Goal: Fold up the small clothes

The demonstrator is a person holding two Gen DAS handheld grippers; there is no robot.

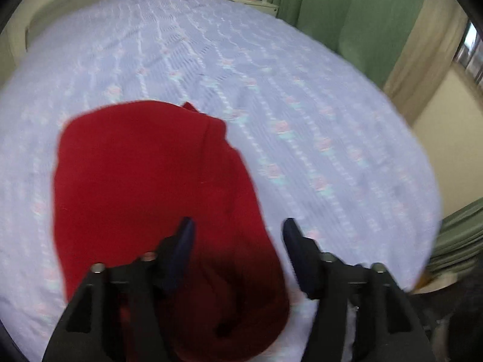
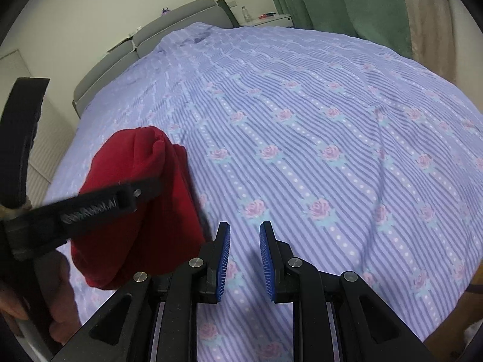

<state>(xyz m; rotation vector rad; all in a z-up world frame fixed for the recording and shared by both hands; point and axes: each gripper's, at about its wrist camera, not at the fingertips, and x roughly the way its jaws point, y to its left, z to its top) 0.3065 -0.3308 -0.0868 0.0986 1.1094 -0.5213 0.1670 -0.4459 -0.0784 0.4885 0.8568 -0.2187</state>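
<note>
The red garment [image 1: 157, 199] lay bunched near the bed's [image 2: 332, 138] near-left edge. The left gripper [image 1: 238, 229] stood wide over its near hem — gripping nothing. The right gripper [image 2: 244, 235] stood narrowly parted over bare bedspread. Recommended: spread the cloth flat — pinch one hem layer only before folding.

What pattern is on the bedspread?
Lavender-blue stripes with dotted bands and pink roses on the bedspread; clearest in the right wrist view.

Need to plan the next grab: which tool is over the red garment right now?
The left tool, open above the red garment. The right tool is over bare bedspread.
</note>
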